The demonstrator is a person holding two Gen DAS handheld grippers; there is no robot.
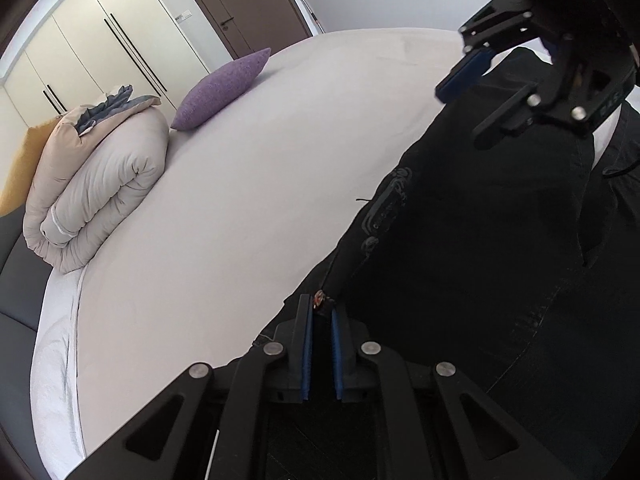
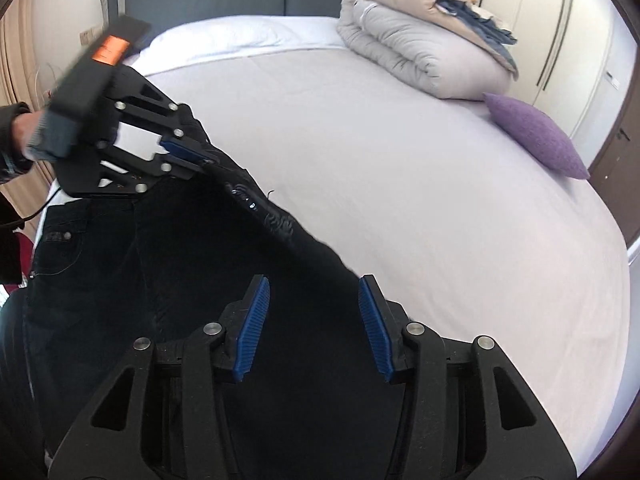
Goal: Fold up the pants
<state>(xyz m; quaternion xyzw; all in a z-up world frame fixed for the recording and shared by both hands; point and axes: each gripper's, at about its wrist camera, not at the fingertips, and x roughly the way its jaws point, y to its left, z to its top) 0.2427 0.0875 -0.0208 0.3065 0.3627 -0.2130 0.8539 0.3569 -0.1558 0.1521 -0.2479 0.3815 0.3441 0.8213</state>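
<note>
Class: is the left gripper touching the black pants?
Touching. The right wrist view shows the left gripper with jaws closed on the edge of the black pants.

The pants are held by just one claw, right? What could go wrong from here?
Yes. Only the left gripper pinches the pants, right at the edge near a rivet, so the cloth might slip out. The right gripper hangs open over the fabric; if it closes there, it may grab a bunched layer and leave a crooked fold.

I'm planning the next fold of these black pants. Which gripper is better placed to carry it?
Left. The left gripper is already shut on the pants edge, while the right gripper hangs open above the fabric, gripping nothing.
</note>
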